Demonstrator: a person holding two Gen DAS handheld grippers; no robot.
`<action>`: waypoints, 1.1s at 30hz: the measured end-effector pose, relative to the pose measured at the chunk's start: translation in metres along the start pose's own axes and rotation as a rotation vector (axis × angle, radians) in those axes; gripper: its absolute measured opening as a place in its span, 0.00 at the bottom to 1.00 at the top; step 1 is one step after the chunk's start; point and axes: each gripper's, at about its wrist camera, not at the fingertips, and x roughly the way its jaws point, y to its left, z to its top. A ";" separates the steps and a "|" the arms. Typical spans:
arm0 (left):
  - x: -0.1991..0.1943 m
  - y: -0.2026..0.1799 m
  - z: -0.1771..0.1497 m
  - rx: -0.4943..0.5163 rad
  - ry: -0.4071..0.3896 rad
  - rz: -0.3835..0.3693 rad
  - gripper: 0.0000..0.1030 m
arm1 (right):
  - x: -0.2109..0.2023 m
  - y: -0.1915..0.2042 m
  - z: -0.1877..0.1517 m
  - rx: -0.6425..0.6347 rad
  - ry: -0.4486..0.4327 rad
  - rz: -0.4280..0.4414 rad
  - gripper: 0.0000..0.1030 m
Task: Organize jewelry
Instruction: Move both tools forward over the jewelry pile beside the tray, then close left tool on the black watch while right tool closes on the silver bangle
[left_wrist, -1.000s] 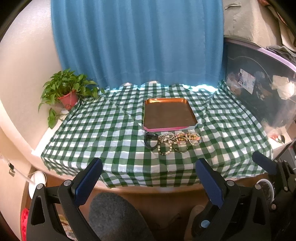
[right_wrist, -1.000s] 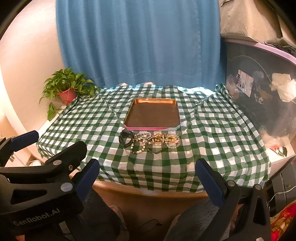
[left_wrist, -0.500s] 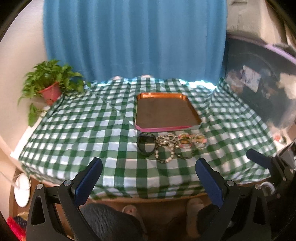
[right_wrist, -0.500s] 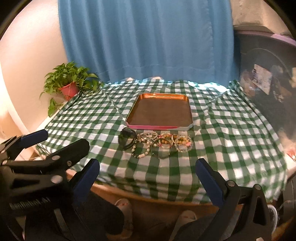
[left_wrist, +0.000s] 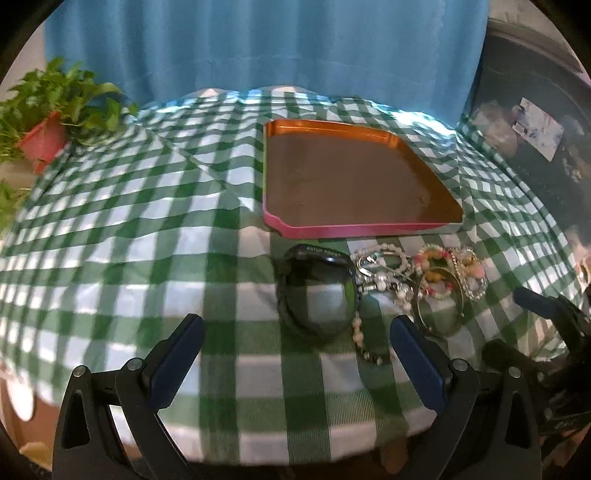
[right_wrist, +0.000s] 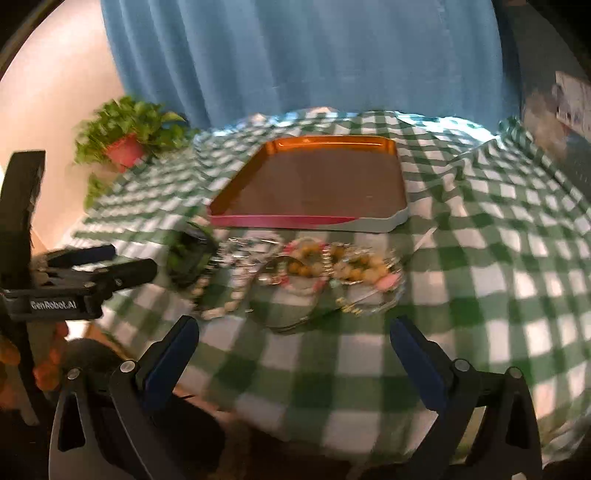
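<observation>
One tray (left_wrist: 354, 184) lies on the checked cloth (left_wrist: 147, 240) of the worktop. Just in front of the tray's near rim lies one row of jewelry (left_wrist: 417, 273): one dark bracelet (left_wrist: 317, 291) at its left end, then several bead bracelets that overlap, too tangled to count. The left gripper (left_wrist: 295, 347) hovers near the dark bracelet with jaws wide apart, holding nothing. The right gripper (right_wrist: 291, 350) is also spread wide and empty, near the worktop's front edge. Left of the tray the cloth is bare up to one potted plant (left_wrist: 48, 125) at the far corner.
</observation>
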 end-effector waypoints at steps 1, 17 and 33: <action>0.007 0.002 0.001 -0.001 0.003 -0.005 0.97 | 0.001 -0.001 0.001 -0.011 -0.021 0.050 1.00; 0.022 0.014 -0.005 -0.016 -0.065 -0.163 0.49 | 0.032 -0.005 -0.003 -0.076 -0.034 0.083 0.46; 0.039 0.007 -0.006 0.068 -0.085 -0.079 0.50 | 0.050 0.014 -0.002 -0.153 -0.001 0.003 0.57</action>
